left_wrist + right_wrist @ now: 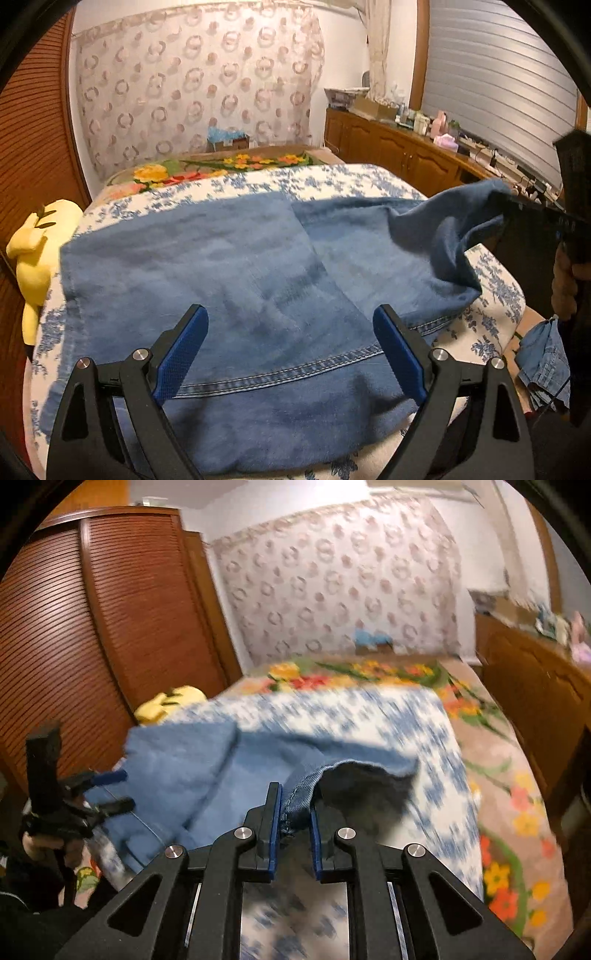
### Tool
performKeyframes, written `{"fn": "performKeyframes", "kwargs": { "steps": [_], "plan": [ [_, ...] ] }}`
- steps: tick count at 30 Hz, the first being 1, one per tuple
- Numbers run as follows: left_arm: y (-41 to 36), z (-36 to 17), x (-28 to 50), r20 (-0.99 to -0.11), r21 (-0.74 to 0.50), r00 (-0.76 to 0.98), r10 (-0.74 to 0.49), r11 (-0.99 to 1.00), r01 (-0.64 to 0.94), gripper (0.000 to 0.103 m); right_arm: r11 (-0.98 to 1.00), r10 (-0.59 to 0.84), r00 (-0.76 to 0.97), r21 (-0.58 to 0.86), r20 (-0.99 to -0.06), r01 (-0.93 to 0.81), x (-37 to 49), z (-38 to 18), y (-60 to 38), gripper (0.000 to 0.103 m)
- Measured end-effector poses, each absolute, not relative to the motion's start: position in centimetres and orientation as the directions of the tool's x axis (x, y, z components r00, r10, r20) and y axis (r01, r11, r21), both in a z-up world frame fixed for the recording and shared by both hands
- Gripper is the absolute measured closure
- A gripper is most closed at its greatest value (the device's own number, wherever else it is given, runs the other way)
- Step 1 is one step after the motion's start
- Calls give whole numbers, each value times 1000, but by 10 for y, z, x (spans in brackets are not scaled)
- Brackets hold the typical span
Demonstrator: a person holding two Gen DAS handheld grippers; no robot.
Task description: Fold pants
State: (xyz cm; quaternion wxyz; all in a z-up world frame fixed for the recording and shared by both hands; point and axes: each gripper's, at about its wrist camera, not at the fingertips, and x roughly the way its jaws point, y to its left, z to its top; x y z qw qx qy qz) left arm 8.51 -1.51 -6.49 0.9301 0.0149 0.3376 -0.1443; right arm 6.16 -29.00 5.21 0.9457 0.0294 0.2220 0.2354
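Pants (236, 266) are spread flat on the bed (332, 177), under and ahead of the left tongs (291, 350), whose jaws are held wide with nothing gripped. A raised pants edge is clamped between the right tongs (294, 825), fabric draped ahead-left.

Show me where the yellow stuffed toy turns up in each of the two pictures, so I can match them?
Left wrist view: the yellow stuffed toy sits at the far left edge, beside the bed, against the wooden slatted doors.
Right wrist view: the toy shows left of centre, at the bed's far left corner, just beyond the blue pants.
Shared landmark: the slatted doors right behind the toy.
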Motion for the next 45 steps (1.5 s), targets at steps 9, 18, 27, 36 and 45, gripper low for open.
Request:
{"fn": "performKeyframes", "kwargs": {
  "steps": [9, 18, 27, 36, 45],
  "plan": [
    [17, -52, 73, -592, -74, 771, -233, 969, 236, 12, 758, 633, 691, 96, -350, -646, 81, 97, -211, 94],
    [63, -55, 59, -579, -97, 793, -190, 982, 164, 12, 630, 728, 574, 36, -375, -776, 122, 110, -126, 95],
    [95, -64, 53, -586, -123, 794, -161, 986, 109, 12, 655, 644, 542, 22, -540, -755, 170, 75, -94, 64],
    [100, -74, 57, -596, -117, 788, -153, 988, 103, 12, 734, 561, 601, 5, -569, -679, 180, 45, -113, 58],
    [95, -102, 78, -662, -122, 726, -187, 982, 142, 40, 787, 490, 573, 51, -657, -615, 176, 6, -116, 54]
  ]
}}
